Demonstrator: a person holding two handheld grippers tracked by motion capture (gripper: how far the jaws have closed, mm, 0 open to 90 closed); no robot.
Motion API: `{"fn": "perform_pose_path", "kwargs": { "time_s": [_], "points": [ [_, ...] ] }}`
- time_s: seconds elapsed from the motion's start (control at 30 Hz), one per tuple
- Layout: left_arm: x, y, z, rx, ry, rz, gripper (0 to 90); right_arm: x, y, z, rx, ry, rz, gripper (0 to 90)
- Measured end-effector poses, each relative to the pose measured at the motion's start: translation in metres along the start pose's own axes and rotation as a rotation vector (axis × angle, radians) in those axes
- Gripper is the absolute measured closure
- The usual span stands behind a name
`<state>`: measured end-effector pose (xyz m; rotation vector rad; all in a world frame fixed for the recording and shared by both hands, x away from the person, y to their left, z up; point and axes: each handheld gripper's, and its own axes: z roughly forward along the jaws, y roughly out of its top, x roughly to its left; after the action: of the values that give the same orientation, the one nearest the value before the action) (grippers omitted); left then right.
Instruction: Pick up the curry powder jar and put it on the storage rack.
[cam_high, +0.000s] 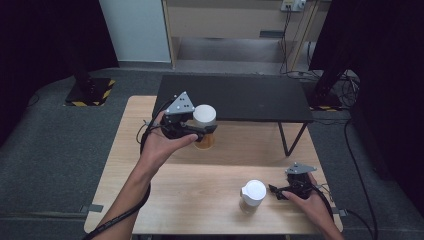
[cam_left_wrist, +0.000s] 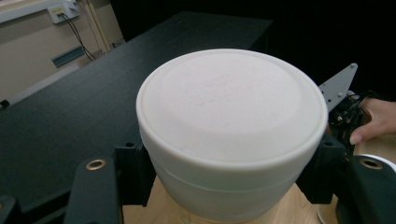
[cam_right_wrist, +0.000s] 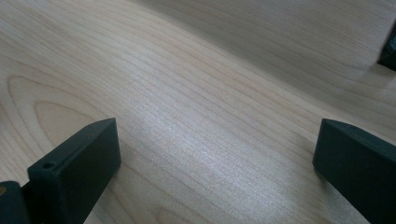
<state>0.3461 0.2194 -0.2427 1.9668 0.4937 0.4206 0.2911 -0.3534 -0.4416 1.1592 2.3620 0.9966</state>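
My left gripper (cam_high: 202, 131) clamped on white-lidded jar (cam_high: 204, 116), lifted near desk's far edge. Right gripper (cam_high: 274, 190) jaws apart; second jar (cam_high: 252, 196) untouched at near edge.

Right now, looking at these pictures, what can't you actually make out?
- Held jar: in the left gripper view its white lid hides the body and contents, and the lower edge cuts it off.
- Left gripper: in the high view, the hand and grey plate cover most of it.
- Second jar: too small in the high view to read what is inside.
- Right gripper: bare wooden table lies between its open jaws; the nearby jar falls outside this frame.
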Motion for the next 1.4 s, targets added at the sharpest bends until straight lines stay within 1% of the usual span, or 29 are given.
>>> {"fn": "perform_pose_path", "kwargs": {
  "time_s": [0.1,0.13,0.2,0.23,0.4,0.57,0.67,0.8,0.93,0.97,1.07,1.23,1.4],
  "points": [
    [0.005,0.013,0.0,0.003,0.001,0.009,33.1,0.0,0.0,0.0,0.0,0.0,0.001,1.5],
    [0.005,0.013,0.0,0.003,0.001,0.009,33.1,0.0,0.0,0.0,-0.001,0.0,0.001,1.5],
    [0.011,0.022,0.0,0.0,0.001,0.004,33.1,0.0,0.0,0.0,-0.001,-0.001,0.0,1.6],
    [0.011,0.022,0.0,0.0,0.001,0.004,33.1,0.0,0.0,0.0,-0.001,-0.001,0.0,1.6],
    [0.019,0.036,0.001,0.0,0.011,0.006,33.1,0.0,0.0,0.0,-0.001,-0.001,-0.001,1.5],
    [0.029,0.046,0.005,-0.014,0.021,-0.004,33.1,0.0,0.0,0.0,-0.002,0.0,-0.002,1.5],
    [0.036,0.05,0.008,-0.013,0.03,-0.009,33.1,0.0,0.0,0.0,-0.002,0.0,-0.002,1.5],
    [0.045,0.056,0.013,0.0,0.056,-0.01,33.1,0.0,0.0,0.0,-0.002,0.0,-0.002,1.6],
    [0.055,0.056,0.018,0.003,0.072,-0.028,33.1,0.0,0.0,0.0,-0.002,0.0,-0.003,1.5],
    [0.057,0.056,0.02,0.01,0.078,-0.032,33.1,0.0,0.0,0.0,-0.002,0.0,-0.002,1.6],
    [0.062,0.055,0.023,0.011,0.09,-0.044,33.2,0.0,0.0,0.0,-0.002,0.001,-0.003,1.5],
    [0.067,0.054,0.029,0.015,0.103,-0.053,33.1,-0.001,0.0,0.0,-0.001,0.001,-0.003,1.6],
    [0.071,0.053,0.035,0.026,0.096,-0.064,33.1,-0.001,0.0,0.0,0.0,0.002,-0.006,1.5]
  ]
}}
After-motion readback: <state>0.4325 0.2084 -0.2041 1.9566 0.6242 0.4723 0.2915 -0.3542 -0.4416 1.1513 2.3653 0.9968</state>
